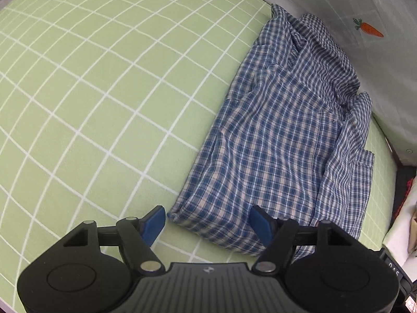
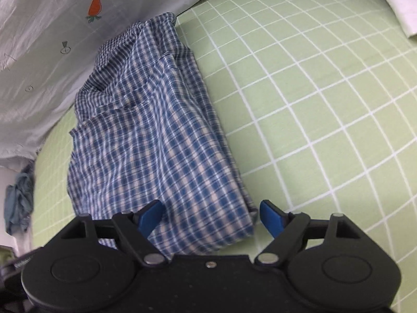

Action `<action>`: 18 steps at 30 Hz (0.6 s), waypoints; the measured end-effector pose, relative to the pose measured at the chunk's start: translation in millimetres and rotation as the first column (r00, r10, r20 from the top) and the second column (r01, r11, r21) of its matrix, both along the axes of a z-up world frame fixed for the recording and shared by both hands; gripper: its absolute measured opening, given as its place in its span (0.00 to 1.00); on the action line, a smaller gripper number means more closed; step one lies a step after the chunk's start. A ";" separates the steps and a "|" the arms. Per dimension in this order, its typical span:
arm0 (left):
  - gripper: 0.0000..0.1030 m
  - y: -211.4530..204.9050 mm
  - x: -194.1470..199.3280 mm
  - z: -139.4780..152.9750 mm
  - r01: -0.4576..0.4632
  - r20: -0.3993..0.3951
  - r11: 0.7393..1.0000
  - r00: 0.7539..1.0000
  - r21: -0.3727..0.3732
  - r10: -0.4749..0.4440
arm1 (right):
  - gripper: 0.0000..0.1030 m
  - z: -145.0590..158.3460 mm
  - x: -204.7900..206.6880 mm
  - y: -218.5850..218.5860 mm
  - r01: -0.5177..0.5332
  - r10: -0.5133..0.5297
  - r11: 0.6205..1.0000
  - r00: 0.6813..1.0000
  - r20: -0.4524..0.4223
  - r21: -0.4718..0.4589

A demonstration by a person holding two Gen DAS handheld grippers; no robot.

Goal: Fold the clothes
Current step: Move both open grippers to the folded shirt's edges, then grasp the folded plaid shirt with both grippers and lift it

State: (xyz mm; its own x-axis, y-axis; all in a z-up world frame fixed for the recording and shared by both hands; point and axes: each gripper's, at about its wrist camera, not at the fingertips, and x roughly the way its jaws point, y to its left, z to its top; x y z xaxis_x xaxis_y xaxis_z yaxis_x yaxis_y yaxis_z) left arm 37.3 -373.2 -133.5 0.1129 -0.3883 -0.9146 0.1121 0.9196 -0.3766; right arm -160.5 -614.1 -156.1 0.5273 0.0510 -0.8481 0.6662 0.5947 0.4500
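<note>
A blue and white plaid shirt [image 1: 281, 135] lies partly folded into a long strip on the green checked bed sheet [image 1: 104, 91]. My left gripper [image 1: 208, 221] is open above the strip's near corner, its blue fingers [image 1: 153, 221] clear of the cloth. The right wrist view shows the same shirt [image 2: 156, 143] from its other end. There my right gripper [image 2: 211, 216] hangs open over that end's corner, blue pads [image 2: 271, 217] wide apart with cloth below them and nothing pinched.
A white sheet with a carrot print [image 1: 368, 27] hangs along the far side of the shirt [image 2: 95, 6]. A bluish crumpled cloth [image 2: 18, 206] lies off the bed's edge. Green sheet [image 2: 325, 104] spreads wide beside the shirt.
</note>
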 end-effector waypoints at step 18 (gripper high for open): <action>0.04 47.0 -46.8 3.6 -0.169 -0.093 0.955 0.984 -0.245 0.151 | 0.08 19.5 -53.7 17.3 -0.069 0.072 0.997 0.993 0.089 -0.031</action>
State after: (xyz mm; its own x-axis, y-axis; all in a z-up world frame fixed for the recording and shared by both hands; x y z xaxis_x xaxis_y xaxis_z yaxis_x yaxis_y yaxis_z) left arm -9.5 -326.2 -129.9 0.1294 -0.5888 -0.7979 -0.0649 0.7979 -0.5993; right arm -214.2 -596.9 -136.5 0.5978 0.0674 -0.7988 0.5797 0.6520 0.4888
